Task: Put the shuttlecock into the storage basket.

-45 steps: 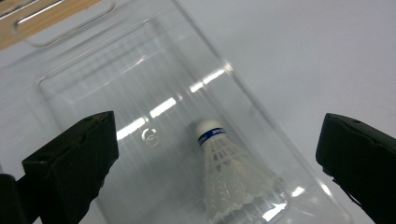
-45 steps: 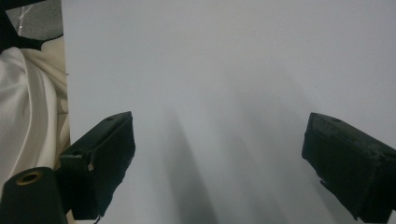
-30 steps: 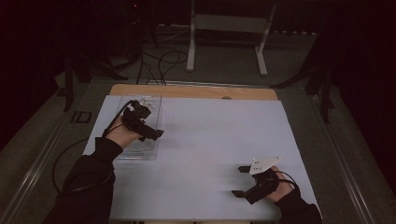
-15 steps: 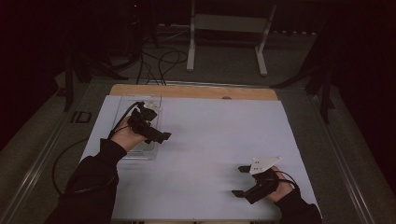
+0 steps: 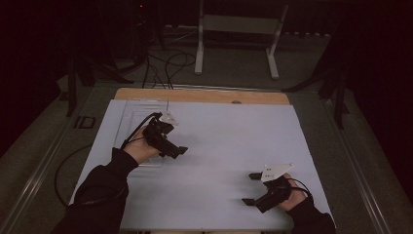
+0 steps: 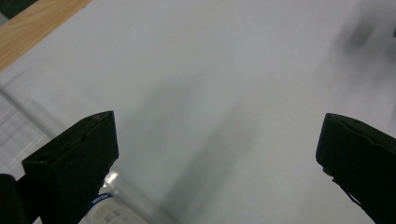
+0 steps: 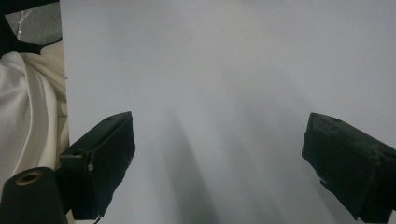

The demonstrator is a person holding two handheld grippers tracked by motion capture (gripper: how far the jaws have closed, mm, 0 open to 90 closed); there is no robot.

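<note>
- My left gripper point(image 5: 171, 148), left of centre in the high view, hangs with jaws wide apart, holding nothing.
- The clear flat tray point(image 5: 127, 127), probably plastic, lies beneath my left hand, upper left.
- My right gripper point(image 5: 253, 189), lower right, is spread and empty too.
- Risk: a jaw catching the tray's thin rim could skid it off the sheet.

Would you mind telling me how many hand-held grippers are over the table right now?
2. The left hand-held gripper is above the clear tray at mid-left; the right hand-held gripper is near the front right edge.
</note>
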